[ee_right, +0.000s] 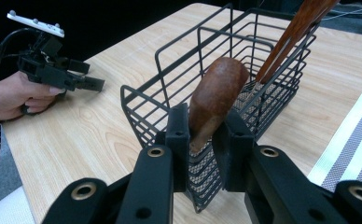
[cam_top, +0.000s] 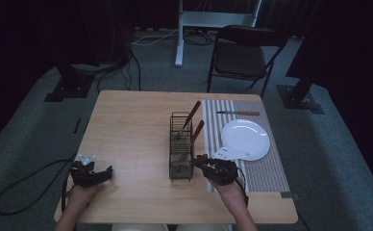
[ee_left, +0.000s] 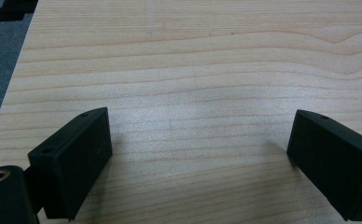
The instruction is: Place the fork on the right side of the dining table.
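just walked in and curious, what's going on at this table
A person holds a gripper in each hand. The right gripper is shut on a wooden handle standing in the near end of the black wire caddy. The left gripper hovers open over bare table. A white plate and a knife lie on the striped mat.

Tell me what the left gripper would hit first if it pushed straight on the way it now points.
Probably the wire caddy. In the high view the left gripper points across the bare table toward the caddy's near end. Its jaws stand open with nothing between them. Depth is unclear, so it might slip just past the near end.
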The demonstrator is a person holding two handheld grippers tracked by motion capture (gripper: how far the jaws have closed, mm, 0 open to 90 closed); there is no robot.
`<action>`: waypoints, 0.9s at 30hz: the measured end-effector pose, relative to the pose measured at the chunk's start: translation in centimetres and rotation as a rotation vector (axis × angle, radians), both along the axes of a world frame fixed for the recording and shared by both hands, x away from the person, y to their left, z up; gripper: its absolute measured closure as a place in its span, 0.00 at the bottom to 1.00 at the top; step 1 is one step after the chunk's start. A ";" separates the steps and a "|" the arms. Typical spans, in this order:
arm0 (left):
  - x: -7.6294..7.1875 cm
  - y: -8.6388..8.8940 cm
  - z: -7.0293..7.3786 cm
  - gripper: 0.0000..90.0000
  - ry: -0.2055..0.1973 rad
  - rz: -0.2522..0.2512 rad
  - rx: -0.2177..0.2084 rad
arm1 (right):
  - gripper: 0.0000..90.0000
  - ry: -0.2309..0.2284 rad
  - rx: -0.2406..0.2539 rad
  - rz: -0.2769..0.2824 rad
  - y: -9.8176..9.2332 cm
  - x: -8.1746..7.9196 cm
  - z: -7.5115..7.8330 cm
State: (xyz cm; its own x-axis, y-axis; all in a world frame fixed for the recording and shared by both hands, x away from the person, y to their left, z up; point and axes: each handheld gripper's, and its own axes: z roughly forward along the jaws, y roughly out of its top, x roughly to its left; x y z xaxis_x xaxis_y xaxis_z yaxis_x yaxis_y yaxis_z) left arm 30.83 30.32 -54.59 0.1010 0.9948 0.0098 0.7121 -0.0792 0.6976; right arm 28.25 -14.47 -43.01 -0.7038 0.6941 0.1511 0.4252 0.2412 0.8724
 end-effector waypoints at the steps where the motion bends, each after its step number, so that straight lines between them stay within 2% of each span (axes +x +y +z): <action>1: 0.0 0.0 0.0 0.08 0.000 0.000 0.000 | 0.86 0.000 0.001 -0.002 0.0 0.0 0.1; 9: 0.0 0.0 0.0 0.08 0.002 -0.001 0.002 | 0.86 -0.021 0.021 -0.009 -0.7 -0.4 1.3; 11: 0.0 0.0 0.0 0.08 0.002 -0.001 0.002 | 0.90 -0.028 0.034 -0.012 -0.9 -0.5 1.8; 18: 0.0 0.0 0.0 0.08 0.002 -0.001 0.002 | 0.90 -0.074 0.059 -0.016 -1.6 -1.5 3.9; 27: 0.0 0.0 0.0 0.08 0.001 0.000 0.002 | 0.90 -0.138 0.066 -0.034 -3.0 -2.9 6.7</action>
